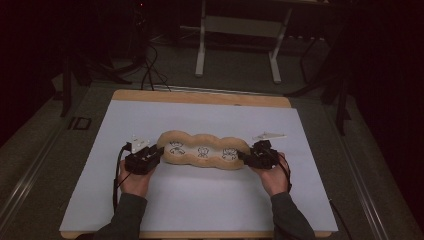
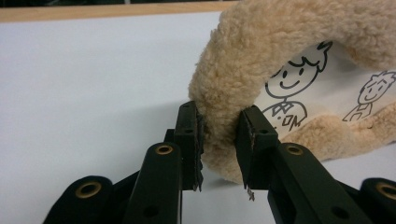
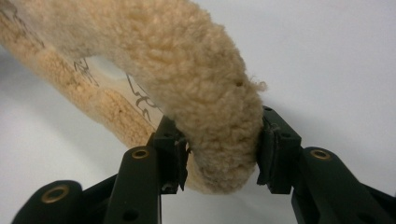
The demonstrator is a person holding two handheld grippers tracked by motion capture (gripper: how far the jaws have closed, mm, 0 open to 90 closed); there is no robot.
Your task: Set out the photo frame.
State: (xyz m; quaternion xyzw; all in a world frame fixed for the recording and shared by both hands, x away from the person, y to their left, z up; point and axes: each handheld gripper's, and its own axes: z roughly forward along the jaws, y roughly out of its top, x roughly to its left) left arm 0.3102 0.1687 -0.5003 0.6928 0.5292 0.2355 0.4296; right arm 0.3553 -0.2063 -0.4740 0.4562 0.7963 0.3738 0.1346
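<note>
High view: the fleecy tan cushion (image 1: 202, 150), three lobes long with line-drawn cartoon children on its pale middle panel, lies across the white mat (image 1: 200, 200), and everything I place here I place against it. My left gripper (image 1: 159, 152) has the cushion's left end, my right gripper (image 1: 243, 156) its right end, my hands just behind them on the near side.

In the left gripper view my jaws pinch the fleece rim of the cushion (image 2: 280, 60); the pile bulges between the pads, so that bite looks firm. In the right gripper view my jaws flank the cushion's (image 3: 187, 70) rounded end, the right pad touching fleece and the left just at it, but I see little squeeze, so I call that grip loose and would not trust it.

As I judge it, the step is to take both ends evenly. I'd close the right jaws until the fleece dents as on the left, bite the rim rather than loose pile, then move both hands together so the cushion stays level and doesn't twist.
</note>
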